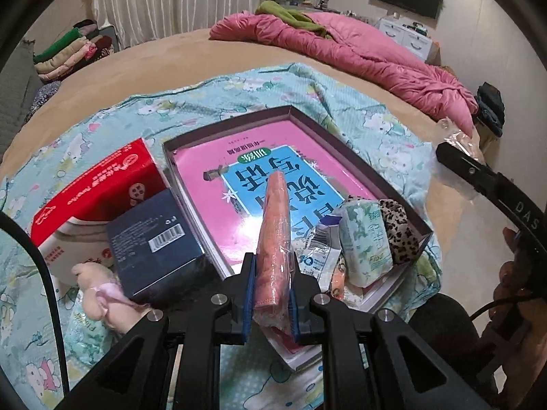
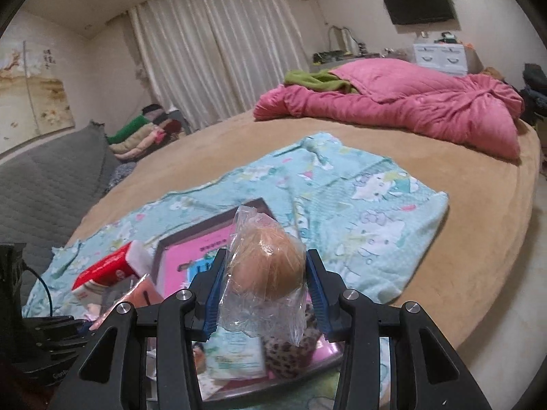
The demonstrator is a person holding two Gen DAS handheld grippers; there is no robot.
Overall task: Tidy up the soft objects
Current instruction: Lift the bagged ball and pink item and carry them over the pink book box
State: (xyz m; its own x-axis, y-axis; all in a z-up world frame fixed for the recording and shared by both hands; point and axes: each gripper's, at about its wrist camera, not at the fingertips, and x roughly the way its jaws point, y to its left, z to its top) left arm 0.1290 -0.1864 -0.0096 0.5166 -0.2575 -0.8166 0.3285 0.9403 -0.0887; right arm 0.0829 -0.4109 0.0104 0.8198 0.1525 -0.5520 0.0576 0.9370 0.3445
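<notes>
**Pink book in the box, both claws holding soft things above it**

Pink is the cover of the book (image 1: 270,177) that lies flat inside a shallow dark box (image 1: 294,111), and this box is the landmark for all places below. The box rests on a light blue cartoon cloth (image 1: 246,85) spread on a tan bed (image 2: 461,232).

The left gripper (image 1: 272,285) is closed on a long orange-pink packet in clear wrap (image 1: 275,225); the blue pads press its two sides, and the packet points out over the book. In the near right corner of the box lie a pale green tissue pack (image 1: 364,242) and a leopard-print soft piece (image 1: 400,235), touching each other.

The right gripper (image 2: 265,294) grips a round tan object in a clear plastic bag (image 2: 270,266), held above the near end of the box.

Left of the box, just beside its wall, stand a dark blue carton (image 1: 154,242) and a red tissue box (image 1: 99,188). Beyond the box, far on the bed, lies a pink quilt (image 1: 359,51).
</notes>
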